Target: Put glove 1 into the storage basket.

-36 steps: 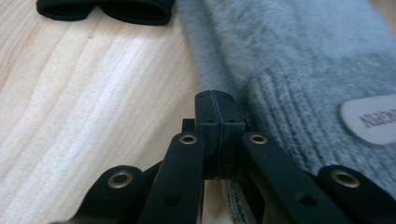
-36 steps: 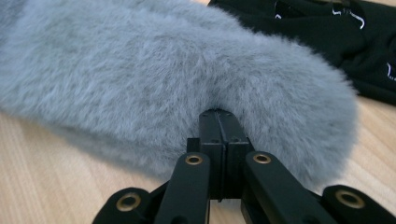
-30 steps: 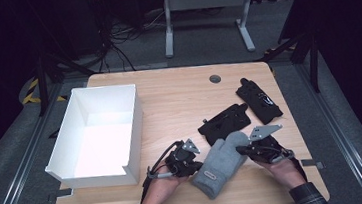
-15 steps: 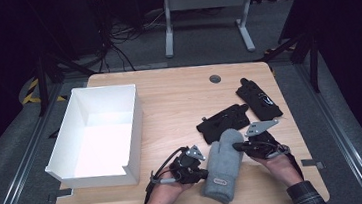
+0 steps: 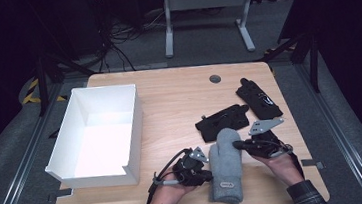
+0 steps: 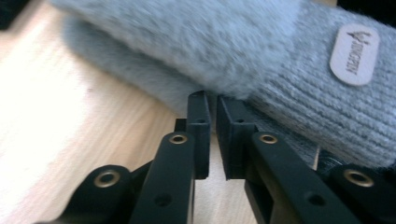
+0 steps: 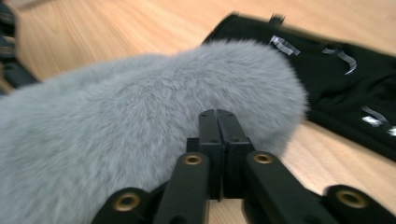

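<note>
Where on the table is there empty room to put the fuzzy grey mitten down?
Bare wood runs along the far edge, from the white open box to the small dark round grommet, and down the middle beside the box. The right side is crowded: two black gloves and the fuzzy grey mitten.

claws (image 6: 211, 100): black, brass rivets | plates: grey, three-cornered | cables: black | sleeve (image 5: 306, 194): dark plaid

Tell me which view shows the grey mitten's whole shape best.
High view: the whole grey mitten lies on the table, cuff toward the person. The left gripper view gives a blurred close-up of its cuff and label; the right gripper view, its fuzzy tip.
</note>
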Action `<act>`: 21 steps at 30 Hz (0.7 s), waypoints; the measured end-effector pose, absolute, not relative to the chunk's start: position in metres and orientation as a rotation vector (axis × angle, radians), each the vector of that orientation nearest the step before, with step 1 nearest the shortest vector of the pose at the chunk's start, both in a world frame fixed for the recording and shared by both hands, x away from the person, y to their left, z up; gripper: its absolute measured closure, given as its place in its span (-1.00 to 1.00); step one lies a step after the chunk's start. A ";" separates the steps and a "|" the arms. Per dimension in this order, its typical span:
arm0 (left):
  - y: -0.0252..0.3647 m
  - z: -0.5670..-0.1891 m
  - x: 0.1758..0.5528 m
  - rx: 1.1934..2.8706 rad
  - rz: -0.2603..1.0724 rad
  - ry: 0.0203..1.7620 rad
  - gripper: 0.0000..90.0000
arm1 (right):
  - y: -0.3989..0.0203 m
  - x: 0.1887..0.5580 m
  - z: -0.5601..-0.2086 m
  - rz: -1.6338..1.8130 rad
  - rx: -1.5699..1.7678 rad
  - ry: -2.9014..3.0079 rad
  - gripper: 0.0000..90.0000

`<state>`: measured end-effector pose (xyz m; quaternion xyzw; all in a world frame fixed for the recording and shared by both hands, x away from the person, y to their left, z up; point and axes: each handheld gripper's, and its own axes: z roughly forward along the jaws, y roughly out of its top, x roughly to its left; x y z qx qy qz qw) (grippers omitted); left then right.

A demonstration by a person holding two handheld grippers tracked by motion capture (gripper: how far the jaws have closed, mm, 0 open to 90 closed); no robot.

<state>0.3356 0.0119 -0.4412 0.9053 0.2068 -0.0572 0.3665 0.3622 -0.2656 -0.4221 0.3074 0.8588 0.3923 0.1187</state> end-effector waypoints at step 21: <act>-0.005 -0.419 0.386 2.214 -0.071 0.583 -0.61 | -0.274 0.345 -0.453 1.035 0.949 2.639 0.50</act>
